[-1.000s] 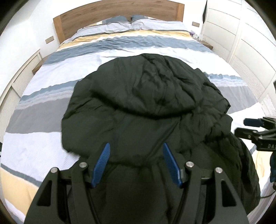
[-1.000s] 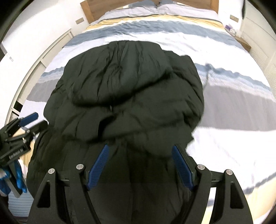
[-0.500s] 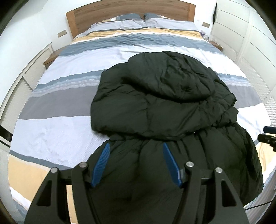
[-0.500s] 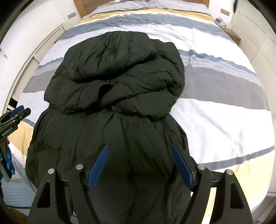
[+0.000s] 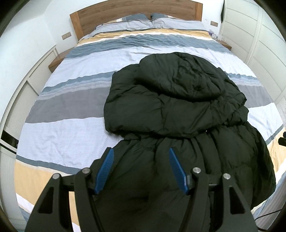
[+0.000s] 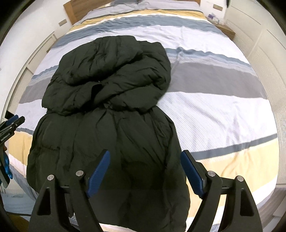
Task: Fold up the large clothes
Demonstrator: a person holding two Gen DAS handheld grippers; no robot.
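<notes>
A large black puffer jacket (image 5: 175,110) lies on the striped bed, its hooded upper part folded down over the body; it also shows in the right wrist view (image 6: 110,100). Its lower hem hangs toward the bed's near edge. My left gripper (image 5: 141,169) is open and empty, hovering above the jacket's lower left part. My right gripper (image 6: 144,171) is open and empty above the jacket's lower right part. The left gripper's tip shows at the left edge of the right wrist view (image 6: 12,123).
The bed (image 5: 71,114) has a blue, grey, white and yellow striped cover, pillows and a wooden headboard (image 5: 135,12) at the far end. White wardrobes (image 5: 268,35) stand on the right, low cabinets (image 5: 21,100) on the left.
Both grippers have pulled back and up from the jacket toward the bed's near edge, so more of the jacket and bed shows. The jacket lies still in its folded state.
</notes>
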